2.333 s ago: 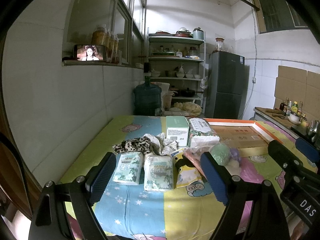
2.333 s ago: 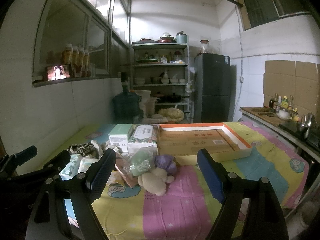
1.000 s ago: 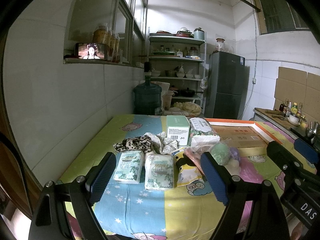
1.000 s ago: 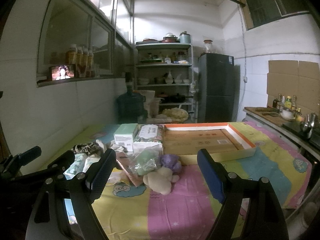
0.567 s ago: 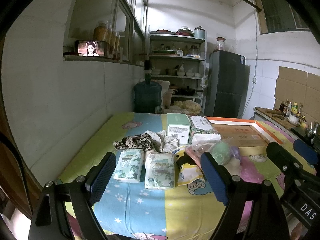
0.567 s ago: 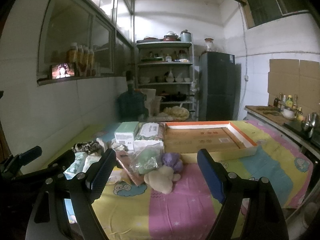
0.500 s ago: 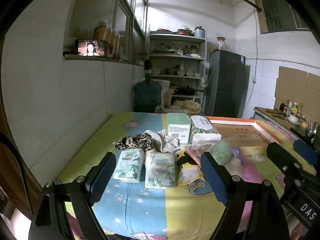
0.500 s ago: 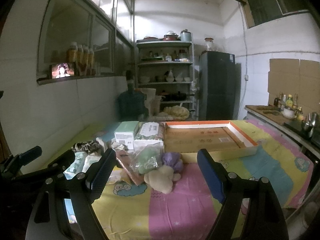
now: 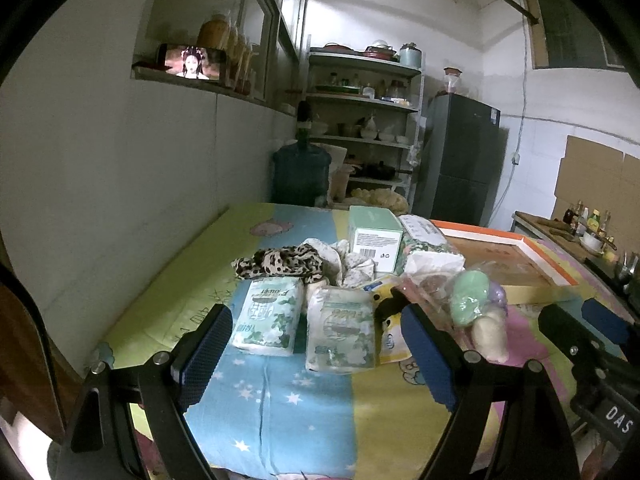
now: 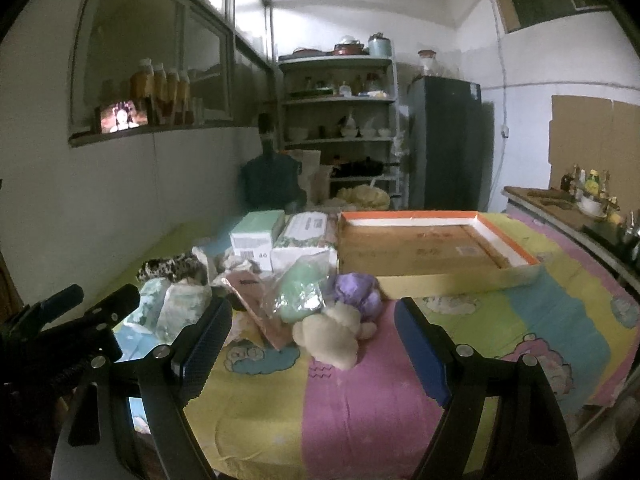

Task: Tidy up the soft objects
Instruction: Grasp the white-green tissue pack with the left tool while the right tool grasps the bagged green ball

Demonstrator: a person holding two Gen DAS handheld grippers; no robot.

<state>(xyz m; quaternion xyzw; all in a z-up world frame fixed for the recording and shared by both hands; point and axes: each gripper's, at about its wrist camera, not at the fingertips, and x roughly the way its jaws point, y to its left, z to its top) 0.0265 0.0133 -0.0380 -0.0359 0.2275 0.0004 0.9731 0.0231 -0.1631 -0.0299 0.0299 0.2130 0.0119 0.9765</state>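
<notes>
While I hold both tools above the near edge of the patterned tablecloth (image 10: 360, 408), the cardboard tray (image 10: 424, 248) lies far right. Left of it stand a green box (image 9: 374, 236) and tissue packs (image 9: 270, 316). The cream plush (image 10: 332, 336) rests just beside a bagged green toy (image 10: 300, 292). My left gripper (image 9: 316, 352) and right gripper (image 10: 312, 344) have jaws apart, holding nothing.

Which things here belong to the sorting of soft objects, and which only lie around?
For the job: tissue packs, leopard cloth, cream plush toy, purple plush, bagged green item, cardboard tray.

Just lying about: water jug, fridge, shelf, phone.
</notes>
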